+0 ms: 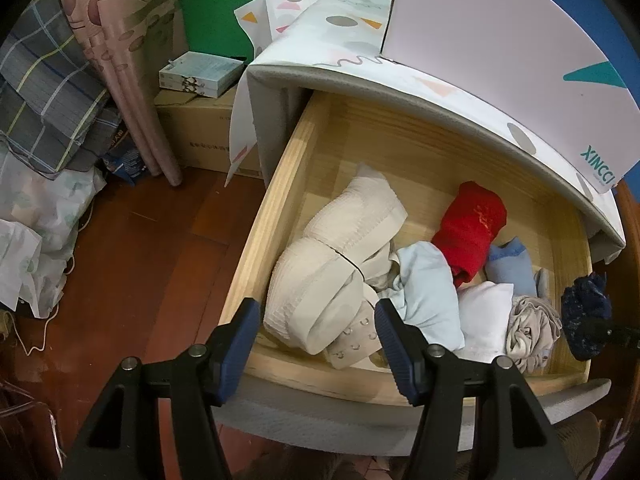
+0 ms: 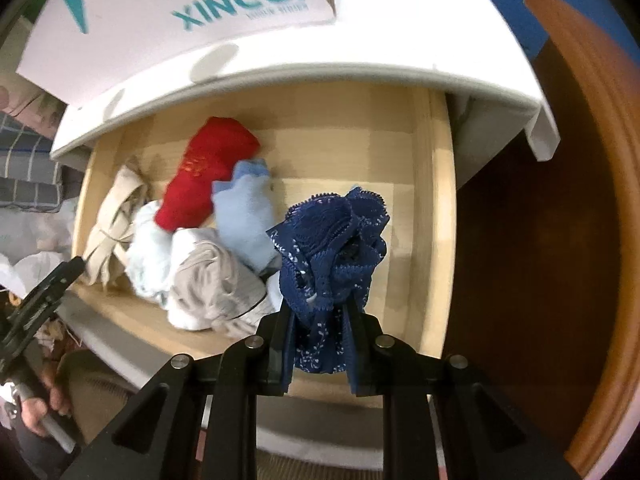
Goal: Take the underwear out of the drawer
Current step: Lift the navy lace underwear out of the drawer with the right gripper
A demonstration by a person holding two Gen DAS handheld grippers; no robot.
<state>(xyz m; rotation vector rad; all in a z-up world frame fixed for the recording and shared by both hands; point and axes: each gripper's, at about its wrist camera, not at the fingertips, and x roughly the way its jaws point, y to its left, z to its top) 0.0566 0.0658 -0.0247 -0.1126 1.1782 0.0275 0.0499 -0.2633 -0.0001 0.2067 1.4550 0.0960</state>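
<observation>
The wooden drawer [image 1: 280,184] stands pulled out, with several bundled garments inside. My right gripper [image 2: 320,312] is shut on a dark blue lace underwear [image 2: 332,240], which hangs bunched above the drawer's right part [image 2: 424,200]. The same blue lace underwear [image 1: 586,316] shows at the right edge of the left wrist view. My left gripper [image 1: 316,312] hovers over the drawer's front left, jaws apart with nothing gripped, above a cream bra [image 1: 332,272]. In the drawer lie a red piece [image 1: 472,228], light blue pieces [image 1: 428,292], a white one [image 1: 484,312] and a grey-beige one [image 1: 528,328].
A white box printed XINCCI [image 2: 200,4] sits on the patterned cabinet top [image 1: 352,32]. Cardboard boxes [image 1: 200,136], a rolled curtain [image 1: 132,80] and folded plaid cloth [image 1: 44,92] crowd the red-brown floor [image 1: 140,280] on the left. A dark wooden panel [image 2: 540,240] borders the drawer's right side. A hand [image 2: 40,412] holds the left gripper's handle.
</observation>
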